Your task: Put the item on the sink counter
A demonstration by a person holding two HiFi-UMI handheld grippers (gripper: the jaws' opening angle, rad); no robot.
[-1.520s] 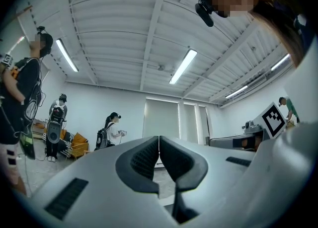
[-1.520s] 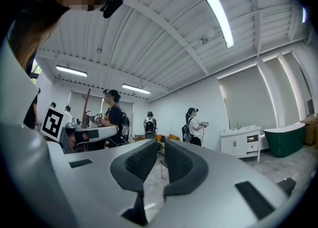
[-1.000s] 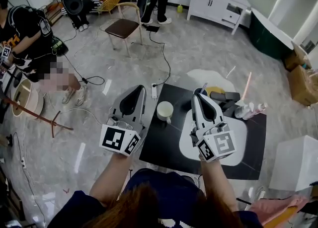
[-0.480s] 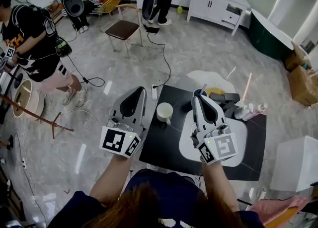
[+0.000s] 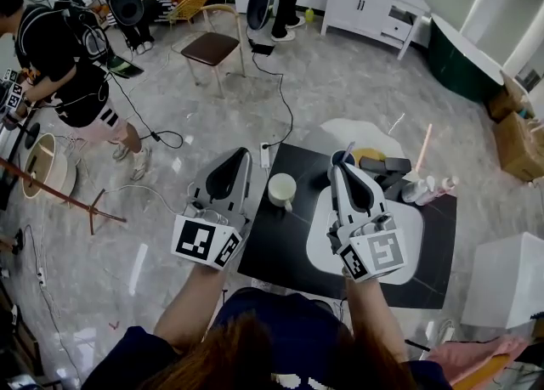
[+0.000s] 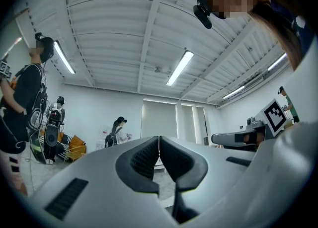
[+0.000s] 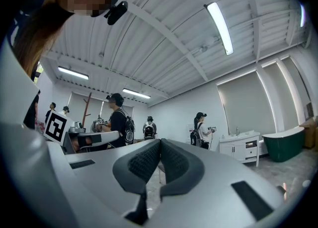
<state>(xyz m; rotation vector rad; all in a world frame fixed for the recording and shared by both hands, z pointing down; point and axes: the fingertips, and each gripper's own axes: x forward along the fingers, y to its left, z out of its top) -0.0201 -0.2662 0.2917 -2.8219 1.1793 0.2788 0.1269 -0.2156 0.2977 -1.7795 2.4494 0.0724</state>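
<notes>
Holds the left gripper and right gripper closed on nothing by the black sink counter, with a cup, maybe the item, upright on it beside the white basin, fitting either a done placing or another item to fetch.

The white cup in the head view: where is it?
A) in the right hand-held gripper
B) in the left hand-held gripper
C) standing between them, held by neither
C: the white cup stands on the black counter between the left hand-held gripper and right hand-held gripper, both shut and empty.
</notes>
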